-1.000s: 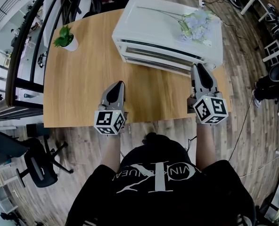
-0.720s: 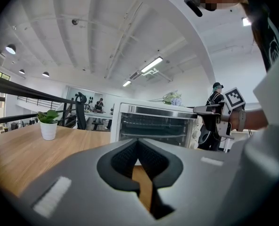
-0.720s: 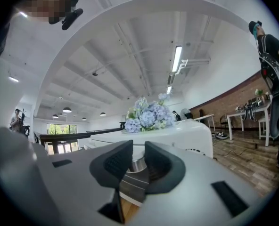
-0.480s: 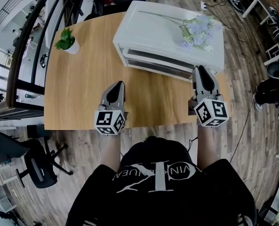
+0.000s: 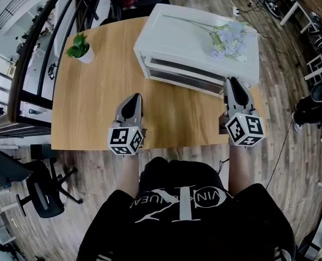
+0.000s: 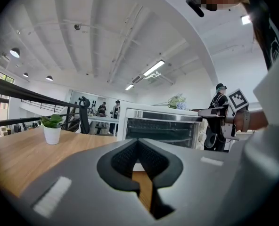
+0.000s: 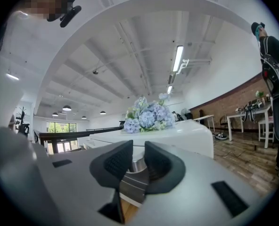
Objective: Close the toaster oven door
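The white toaster oven [image 5: 193,37] stands at the far right of the wooden table [image 5: 96,107], and its glass door [image 5: 185,75] looks upright against the front. In the left gripper view the oven [image 6: 163,128] faces me with the door up. My left gripper [image 5: 132,98] hovers over the table's front part, well short of the oven, jaws shut on nothing [image 6: 137,142]. Just off the oven's right front corner is my right gripper [image 5: 234,81], its jaws a narrow gap apart [image 7: 138,145] with nothing in them; a metal knob [image 7: 138,166] shows behind the gap.
Artificial pale blue flowers [image 5: 229,37] lie on the oven's top. A small potted plant [image 5: 79,47] stands at the table's far left. An office chair [image 5: 41,192] sits on the floor at the left. People stand in the background [image 6: 116,114].
Both grippers hold nearly the same places. The view has shifted slightly, so the oven sits a little lower and further right in the picture.
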Motion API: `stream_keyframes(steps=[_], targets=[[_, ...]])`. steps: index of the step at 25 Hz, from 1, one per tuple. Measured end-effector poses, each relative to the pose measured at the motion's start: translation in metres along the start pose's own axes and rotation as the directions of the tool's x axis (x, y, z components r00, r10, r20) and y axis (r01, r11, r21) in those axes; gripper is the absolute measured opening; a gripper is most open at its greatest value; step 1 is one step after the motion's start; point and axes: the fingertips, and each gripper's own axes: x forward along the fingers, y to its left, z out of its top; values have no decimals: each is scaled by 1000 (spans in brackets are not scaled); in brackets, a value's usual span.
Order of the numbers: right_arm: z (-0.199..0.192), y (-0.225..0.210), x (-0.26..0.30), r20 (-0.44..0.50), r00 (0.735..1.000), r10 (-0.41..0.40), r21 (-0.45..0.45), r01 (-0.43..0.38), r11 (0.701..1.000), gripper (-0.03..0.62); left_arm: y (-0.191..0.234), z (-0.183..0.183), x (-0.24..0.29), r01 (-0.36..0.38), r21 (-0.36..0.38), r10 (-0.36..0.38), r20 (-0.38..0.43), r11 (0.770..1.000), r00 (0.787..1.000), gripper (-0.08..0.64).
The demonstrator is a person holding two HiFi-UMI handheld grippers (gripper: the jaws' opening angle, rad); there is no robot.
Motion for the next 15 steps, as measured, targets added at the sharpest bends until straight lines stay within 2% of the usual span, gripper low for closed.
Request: stream_keyframes(steps=[9, 15], targets=[[7, 14, -11, 12, 1000, -12, 27, 12, 1000, 79, 13, 13, -16, 1, 2, -1, 16, 1000, 1000, 11], [8, 30, -33, 11, 1000, -16, 28, 15, 999, 51, 11, 16, -28, 39, 11, -39, 4, 999, 999, 11]])
